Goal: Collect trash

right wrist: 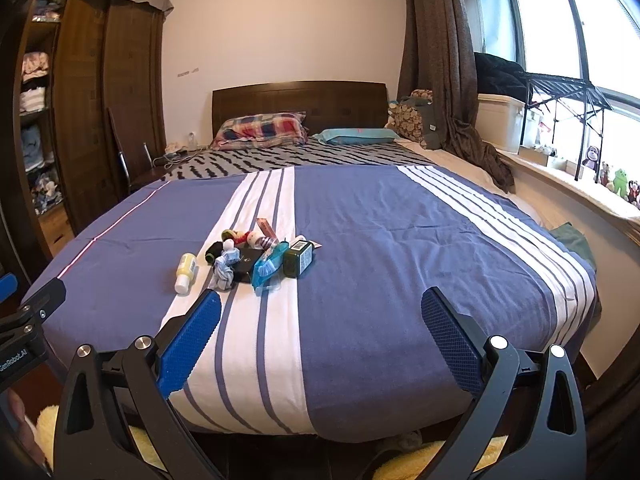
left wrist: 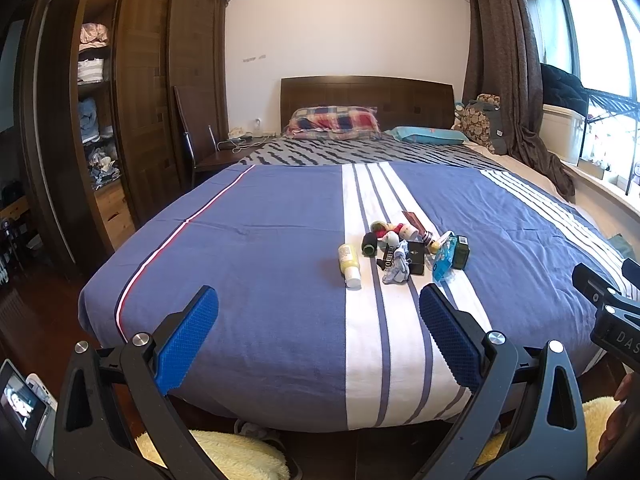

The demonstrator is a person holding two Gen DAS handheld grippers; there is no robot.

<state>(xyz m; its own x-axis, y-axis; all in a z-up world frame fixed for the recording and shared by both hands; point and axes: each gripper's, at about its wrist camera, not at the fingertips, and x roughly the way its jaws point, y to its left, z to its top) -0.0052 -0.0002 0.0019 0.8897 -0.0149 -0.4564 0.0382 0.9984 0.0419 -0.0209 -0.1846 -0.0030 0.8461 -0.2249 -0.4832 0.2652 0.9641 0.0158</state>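
Left tongs (left wrist: pixel 319 304) agape | right tongs (right wrist: pixel 321 306) agape – blue striped bed (left wrist: pixel 260 240) | wardrobe (left wrist: pixel 160 80) – window (right wrist: pixel 560 40)

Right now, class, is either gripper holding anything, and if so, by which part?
Nothing is held. The left gripper and right gripper are both open, short of the trash pile on the bed.

Both sets of black tongs with blue textured pads are spread wide and gripping nothing: left tongs (left wrist: pixel 319 312) and right tongs (right wrist: pixel 321 314). They're held level, side by side, each one poking into the edge of the other's view.
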